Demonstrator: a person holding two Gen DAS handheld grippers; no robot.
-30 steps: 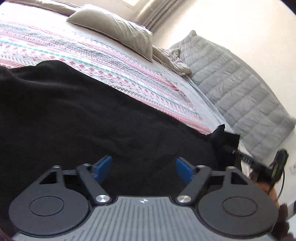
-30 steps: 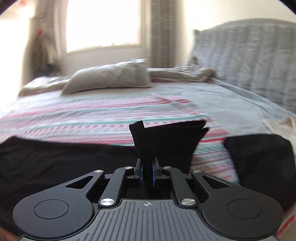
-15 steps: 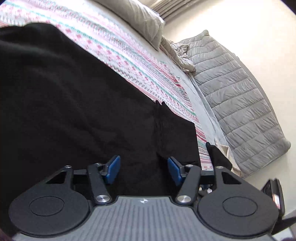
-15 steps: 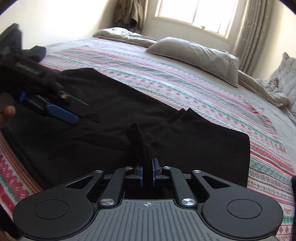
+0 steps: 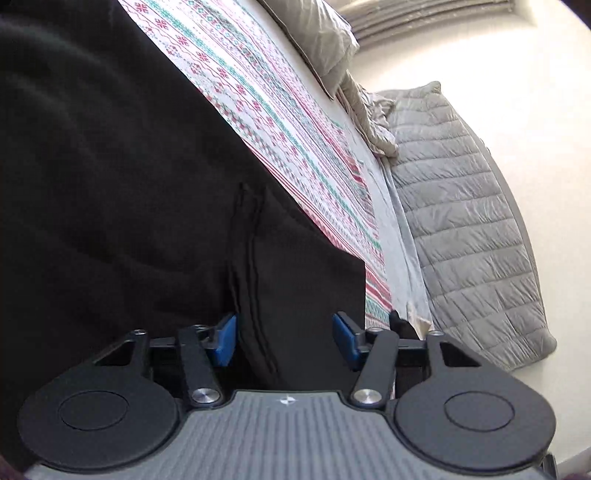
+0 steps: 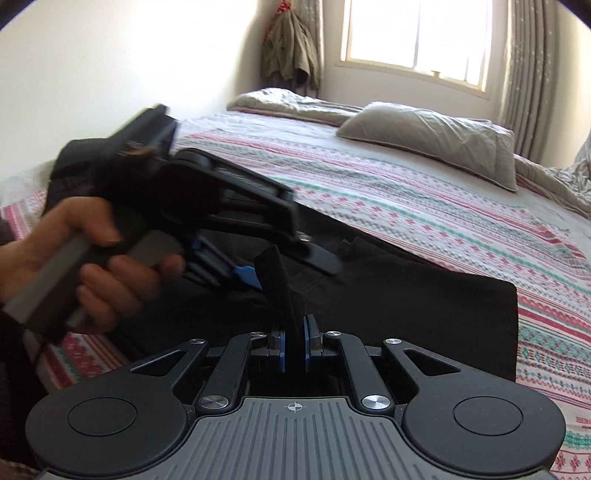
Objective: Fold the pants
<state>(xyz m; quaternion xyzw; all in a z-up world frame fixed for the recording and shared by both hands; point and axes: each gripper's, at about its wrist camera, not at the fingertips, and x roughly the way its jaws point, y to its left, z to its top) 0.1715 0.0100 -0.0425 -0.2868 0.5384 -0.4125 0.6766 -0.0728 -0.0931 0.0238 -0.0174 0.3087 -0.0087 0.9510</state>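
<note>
I'm working black pants [image 6: 406, 295] that are lying across the lower half of both frames, on the striped bedspread [image 6: 424, 206]. Fabric is looking soft, limp and light, prob a bit grippy, nothing fragile; it's going to sag and bunch wherever I'm not holding it, so I'm judging the best hold is on a doubled hem or seam edge, not mid-panel.

Right gripper [image 6: 294, 345], bottom center of its view, is pinching a raised tab of the pants, jaws nearly together w/ cloth sticking up between them.

Left gripper [image 5: 284, 341], bottom center of its frame, is closing, pads about half apart. A seamed edge of the pants is running between them, but the pads aren't pressing it yet, I think; dark cloth makes that hard to read. In the right view my left hand [image 6: 77, 258] is blurring at middle left.

Vs. a sec ago: the left jaws are narrowing from wide, the left view is rolling so the bed now slants steeply, and the right view is swinging from the headboard side toward the window [image 6: 417, 33]. The folded-over edge is now under the left gripper.
</note>
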